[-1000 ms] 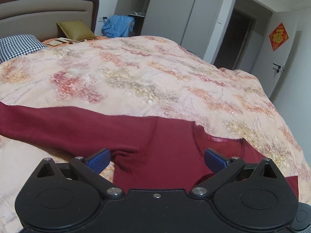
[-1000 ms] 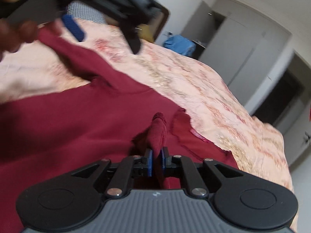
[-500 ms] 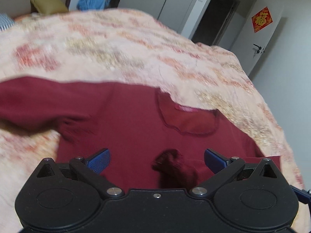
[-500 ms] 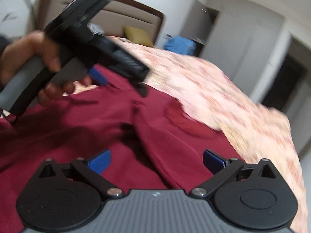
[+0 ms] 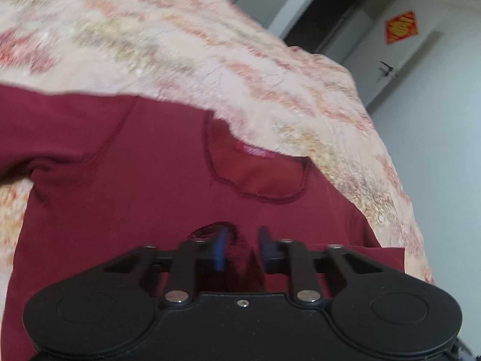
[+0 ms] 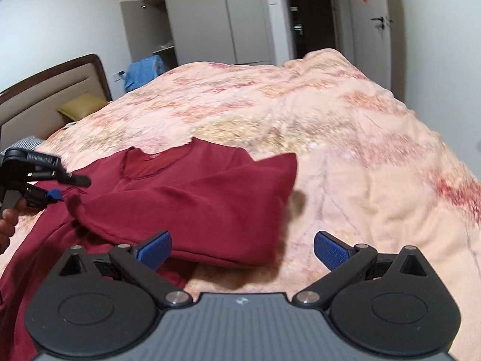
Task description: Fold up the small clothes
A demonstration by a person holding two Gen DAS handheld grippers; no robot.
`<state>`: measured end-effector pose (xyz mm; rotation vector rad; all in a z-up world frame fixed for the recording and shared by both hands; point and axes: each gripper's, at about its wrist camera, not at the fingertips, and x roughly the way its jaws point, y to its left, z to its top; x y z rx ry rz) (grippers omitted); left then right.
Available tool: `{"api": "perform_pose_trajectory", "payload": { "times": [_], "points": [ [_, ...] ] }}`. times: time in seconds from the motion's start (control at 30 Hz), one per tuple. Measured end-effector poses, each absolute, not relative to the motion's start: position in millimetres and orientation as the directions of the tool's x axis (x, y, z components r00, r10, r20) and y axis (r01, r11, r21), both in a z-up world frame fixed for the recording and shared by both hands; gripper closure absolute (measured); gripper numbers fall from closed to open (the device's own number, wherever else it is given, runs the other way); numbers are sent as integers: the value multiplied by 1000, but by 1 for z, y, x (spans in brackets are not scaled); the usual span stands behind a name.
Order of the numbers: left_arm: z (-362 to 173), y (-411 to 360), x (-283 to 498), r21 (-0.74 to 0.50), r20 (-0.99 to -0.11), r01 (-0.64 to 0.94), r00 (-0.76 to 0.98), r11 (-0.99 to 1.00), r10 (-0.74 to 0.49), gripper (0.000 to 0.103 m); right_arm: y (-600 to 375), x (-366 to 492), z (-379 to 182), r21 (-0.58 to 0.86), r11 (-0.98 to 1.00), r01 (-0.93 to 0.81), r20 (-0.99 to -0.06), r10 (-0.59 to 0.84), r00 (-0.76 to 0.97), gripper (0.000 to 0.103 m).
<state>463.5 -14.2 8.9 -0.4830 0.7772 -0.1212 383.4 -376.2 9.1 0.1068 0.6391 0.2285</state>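
A dark red long-sleeved shirt lies on the bed, neckline facing away. One sleeve is folded across its body. My left gripper is closed on the cuff of that folded sleeve, with red cloth between the blue pads. In the right wrist view it shows at the far left, holding the sleeve end. My right gripper is open and empty, just above the shirt's near edge.
A peach floral quilt covers the bed. A headboard, a yellow pillow and blue clothes are at the far end. Wardrobes and a dark doorway stand behind.
My right gripper let go of the sleeve cuff and drew back, open. My left gripper moved over to the cuff and closed on it.
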Motion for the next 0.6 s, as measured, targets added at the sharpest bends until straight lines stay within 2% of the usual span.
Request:
{"api": "perform_pose_trajectory", "payload": {
  "times": [0.13,0.23,0.3,0.43,0.5,0.53,0.6],
  "points": [
    [24,-18,445,-397,-528,62,800,916,-283,96,-379,384,3,193,965,-177,-566,257,784,0],
    [22,-20,434,-302,-502,100,829,948,-247,96,-381,384,0,192,965,-181,-567,259,782,0],
    [13,-18,434,-266,-535,82,816,960,-218,95,-377,385,-2,193,965,-175,-573,256,779,0],
    [-11,-13,442,-219,-669,-9,730,976,-144,87,-379,390,-3,207,966,-155,-574,248,780,0],
    [-17,-9,440,-218,-685,-18,715,976,-140,68,-380,393,-1,210,966,-149,-576,246,779,0],
    [-17,-8,438,-216,-685,-17,715,976,-140,64,-380,395,-1,208,967,-148,-577,244,780,0],
    [-16,-8,435,-205,-683,-10,718,979,-136,49,-381,402,1,203,968,-146,-579,238,780,0]
  ]
}}
